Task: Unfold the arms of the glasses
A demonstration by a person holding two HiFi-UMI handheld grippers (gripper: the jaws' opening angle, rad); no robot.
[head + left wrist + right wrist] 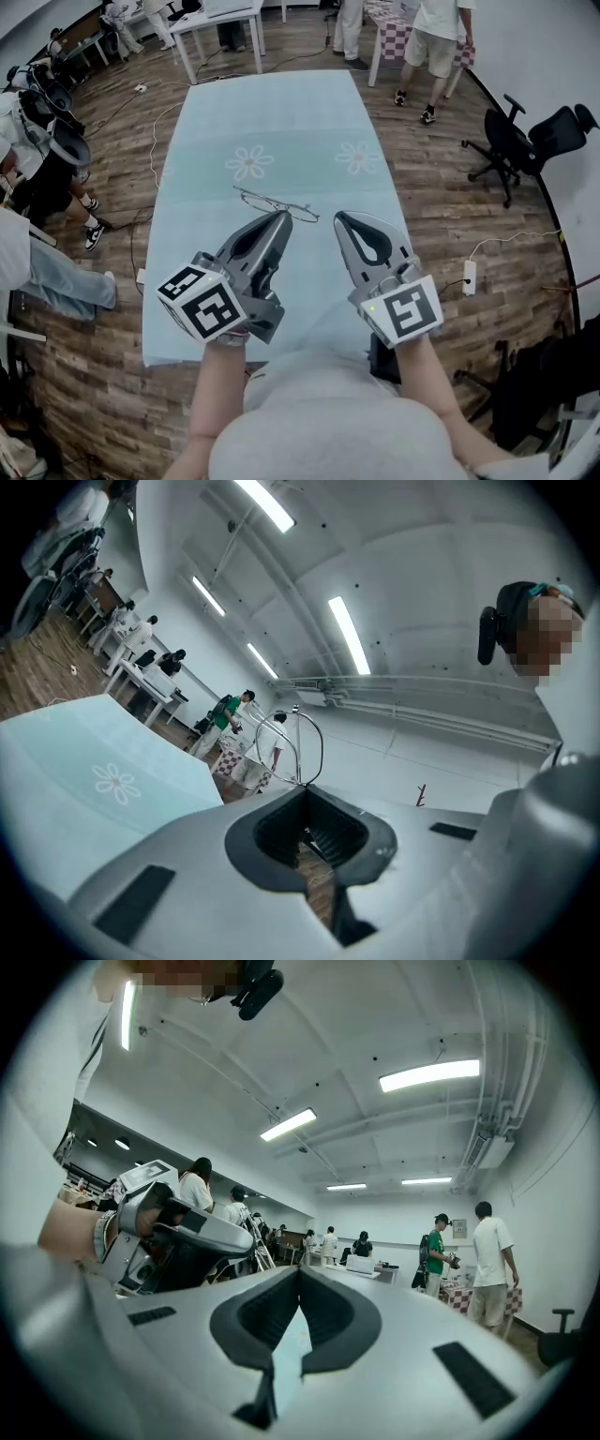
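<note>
Both forearms [217, 394] are reaching up from the bottom edge of the head view, each carrying a claw at mid-frame with tips angling toward each other. The left claw [284, 218], rolled to one side, is pinching the glasses [272, 202] at its jaw tips. The right claw [341, 221] is hovering just right of it, jaws pressed together on nothing.

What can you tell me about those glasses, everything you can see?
The glasses are thin, metal-looking wire frames with rounded rims. The left tool pinches them in its closed tips, holding them over the blue tablecloth, one rim jutting beyond the tips. Whether the arms are folded is too fine to tell.
</note>
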